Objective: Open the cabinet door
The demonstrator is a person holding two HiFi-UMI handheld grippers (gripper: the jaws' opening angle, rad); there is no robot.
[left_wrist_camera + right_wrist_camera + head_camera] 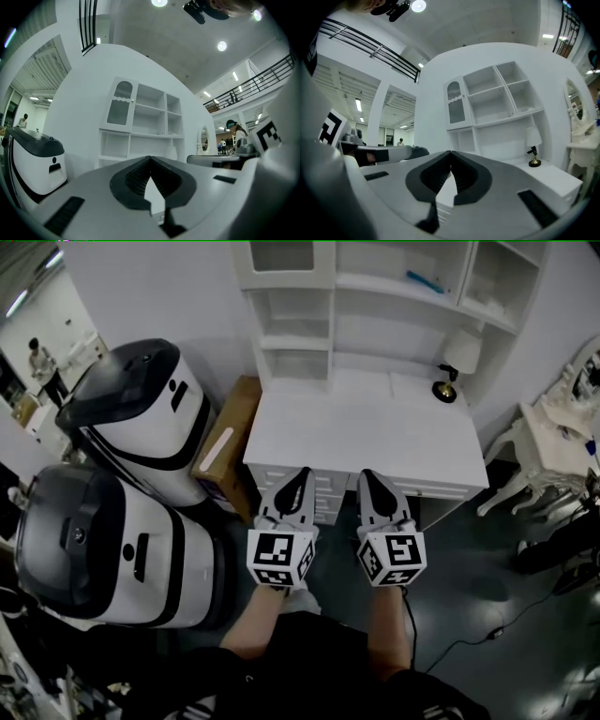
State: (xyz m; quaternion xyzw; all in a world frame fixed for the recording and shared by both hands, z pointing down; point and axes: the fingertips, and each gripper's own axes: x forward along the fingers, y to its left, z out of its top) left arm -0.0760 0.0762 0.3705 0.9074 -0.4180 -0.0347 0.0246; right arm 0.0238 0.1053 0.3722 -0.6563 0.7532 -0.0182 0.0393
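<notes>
Holding left gripper (301,474) and right gripper (367,476) side by side above the near edge of the white desk (356,437), jaws closed tip to tip, gripping nothing. Locating the cabinet door (123,103) far ahead, shut, at the upper left of the shelf unit (375,284), well apart from both grippers. Expecting a light, stiff hinged panel with a fragile-looking arched pane; planning the hold at the small knob apparently on its right edge.
</notes>
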